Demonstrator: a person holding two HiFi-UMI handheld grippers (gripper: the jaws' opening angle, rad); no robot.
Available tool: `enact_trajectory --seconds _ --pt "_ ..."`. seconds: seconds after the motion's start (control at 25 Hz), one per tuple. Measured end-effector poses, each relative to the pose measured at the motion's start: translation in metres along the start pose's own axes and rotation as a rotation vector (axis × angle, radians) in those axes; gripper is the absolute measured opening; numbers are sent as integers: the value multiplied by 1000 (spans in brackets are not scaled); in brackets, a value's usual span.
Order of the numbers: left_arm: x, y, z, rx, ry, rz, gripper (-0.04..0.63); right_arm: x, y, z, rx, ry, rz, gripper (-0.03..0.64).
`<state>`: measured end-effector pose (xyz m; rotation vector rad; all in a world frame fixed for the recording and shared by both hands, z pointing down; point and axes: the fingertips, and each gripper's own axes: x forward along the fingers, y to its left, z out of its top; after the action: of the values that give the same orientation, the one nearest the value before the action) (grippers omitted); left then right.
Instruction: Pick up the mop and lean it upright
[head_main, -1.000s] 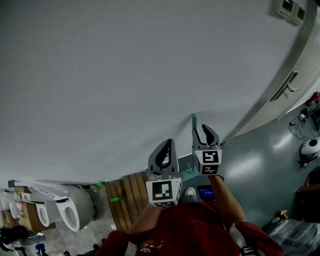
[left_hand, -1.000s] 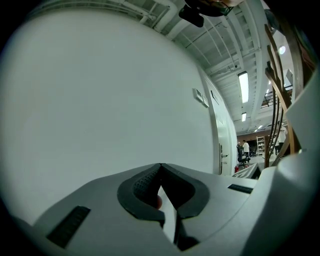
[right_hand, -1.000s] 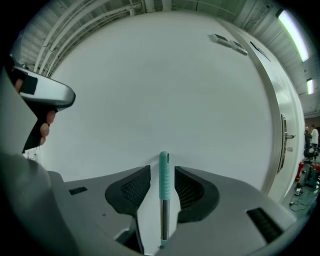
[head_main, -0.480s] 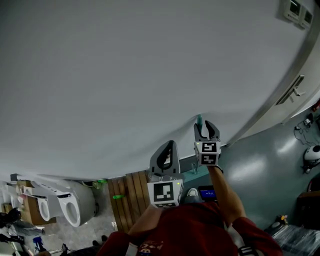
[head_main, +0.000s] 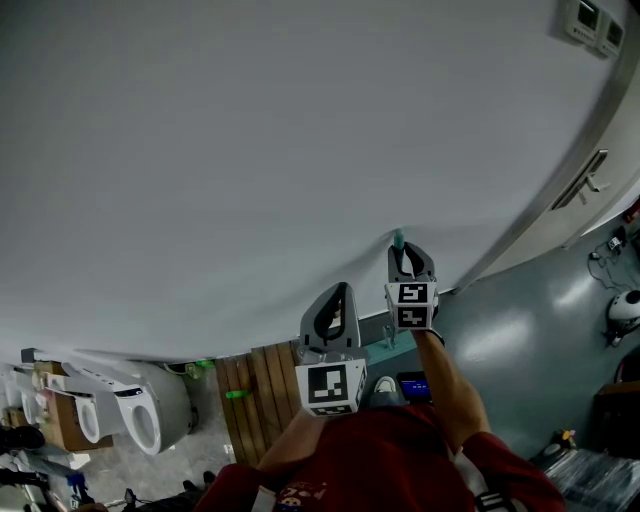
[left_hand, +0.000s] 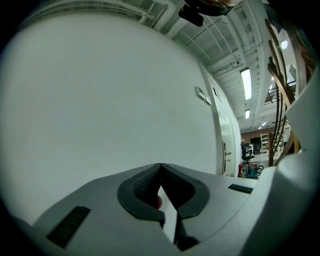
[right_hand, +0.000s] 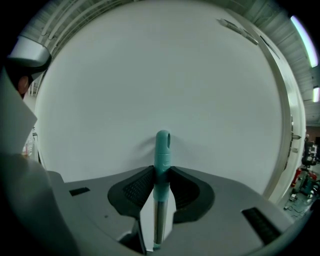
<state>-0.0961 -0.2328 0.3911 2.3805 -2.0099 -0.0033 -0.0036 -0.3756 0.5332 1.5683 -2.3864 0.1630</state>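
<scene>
Right tool (right_hand: 161, 172): jaws just closing, now pinching the mop (right_hand: 162, 145) by its teal tip, frame centre.
Left tool (left_hand: 160, 166): pressed together, empty.
Meaning: we judge the mop is upright against the wall (head_main: 250, 150).

Lower end of mop (right_hand: 162, 150) unseen

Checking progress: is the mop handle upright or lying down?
Upright: the teal-capped metal mop handle stands vertical before the white wall, right gripper jaws just closed on it.
</scene>
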Motion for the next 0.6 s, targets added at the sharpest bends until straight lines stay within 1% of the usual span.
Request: enact_trajectory --seconds 0.32,0.6 --pt "-4 1 -1 2 3 0 14 -7 0 -1 -13 -1 -5 110" --pt "-5 0 -7 3 12 -7 14 -42 -1 -8 -8 -26 -25 109"
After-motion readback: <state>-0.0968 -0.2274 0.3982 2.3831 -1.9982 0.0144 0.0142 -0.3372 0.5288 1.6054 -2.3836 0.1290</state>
